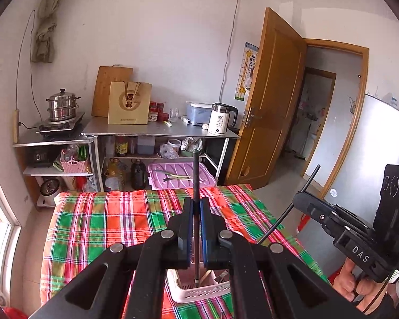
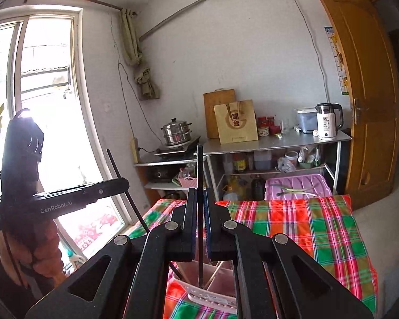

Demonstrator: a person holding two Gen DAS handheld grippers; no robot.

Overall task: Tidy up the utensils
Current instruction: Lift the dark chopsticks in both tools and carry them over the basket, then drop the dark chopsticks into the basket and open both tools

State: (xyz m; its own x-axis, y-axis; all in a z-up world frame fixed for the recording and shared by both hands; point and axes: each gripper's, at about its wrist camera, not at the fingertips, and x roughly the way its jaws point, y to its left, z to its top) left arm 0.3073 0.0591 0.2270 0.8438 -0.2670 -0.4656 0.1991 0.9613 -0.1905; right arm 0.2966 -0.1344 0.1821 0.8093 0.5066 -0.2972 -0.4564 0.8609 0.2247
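basket (image 1: 199, 291): mostly hidden behind jaws | contents unclear | tray utensils (image 1: 177, 176): too small

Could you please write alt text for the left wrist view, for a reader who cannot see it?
The left hand-held gripper is shut on a dark chopstick, above a pink utensil basket on a plaid tablecloth. Beyond stands a steel shelf with a kettle.

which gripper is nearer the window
Left. The left gripper is in front of the window; the right gripper is on the door side, each clamping a dark chopstick.
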